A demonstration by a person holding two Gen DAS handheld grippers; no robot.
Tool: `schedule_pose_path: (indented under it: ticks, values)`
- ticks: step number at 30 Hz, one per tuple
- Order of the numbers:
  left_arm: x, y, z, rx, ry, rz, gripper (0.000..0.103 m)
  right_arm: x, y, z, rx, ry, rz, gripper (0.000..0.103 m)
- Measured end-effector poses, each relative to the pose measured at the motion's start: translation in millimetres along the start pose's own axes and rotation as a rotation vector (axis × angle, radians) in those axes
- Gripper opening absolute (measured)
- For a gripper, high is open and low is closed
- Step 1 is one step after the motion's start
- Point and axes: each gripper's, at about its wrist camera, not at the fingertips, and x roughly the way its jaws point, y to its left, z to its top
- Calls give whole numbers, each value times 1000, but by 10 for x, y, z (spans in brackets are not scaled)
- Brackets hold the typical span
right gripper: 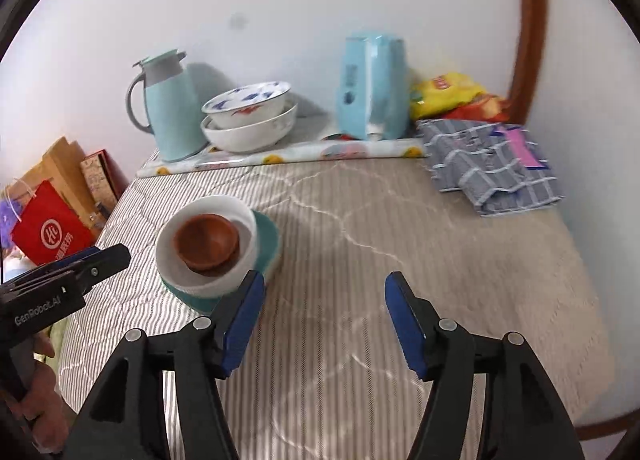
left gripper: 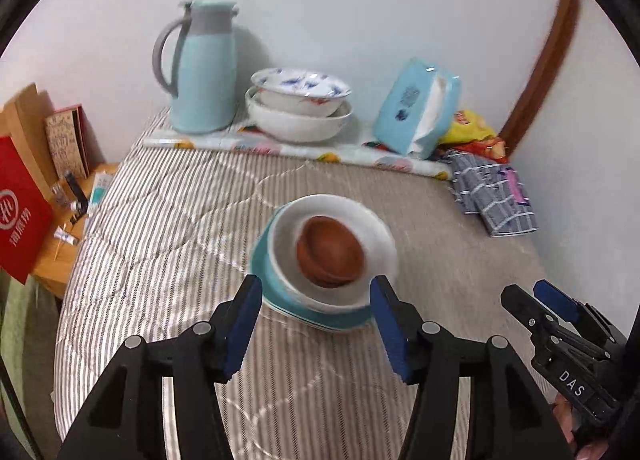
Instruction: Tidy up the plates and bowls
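Both claws (left gripper: 312,324) (right gripper: 324,324) agape, empty — over striped quilt (right gripper: 360,220), white wall (right gripper: 320,0) behind.

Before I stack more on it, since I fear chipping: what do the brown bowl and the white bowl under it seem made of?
Brown bowl: matte, warm brown, looks like wood or unglazed clay; blur leaves it open. White bowl: smooth plain white, probably glazed ceramic, possibly melamine.

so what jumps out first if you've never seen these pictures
The nested stack in the middle of the striped bedcover: a brown bowl inside a white bowl on a teal dish, with the open left gripper and open right gripper near it, touching nothing. Behind, a pale blue jug stands beside two stacked white bowls by the wall.
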Motion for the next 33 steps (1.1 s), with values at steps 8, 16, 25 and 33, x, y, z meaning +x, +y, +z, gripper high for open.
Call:
schedule_pose_path:
  ticks: [8, 16, 25, 33]
  values:
    - [-450, -412, -233, 32, -92, 13, 73, -485, -256, -153, 68, -40, -13, 63]
    - [-696, -571, -445, 25, -139, 14, 89, -824, -311, -409, 41, -80, -36, 89]
    - [-834, -666, -598, 38, -149, 48, 89, -1044, -428, -587, 47, -93, -60, 91]
    - [-898, -673, -637, 33, -168, 56, 89, -1128, -468, -634, 65, -100, -65, 91]
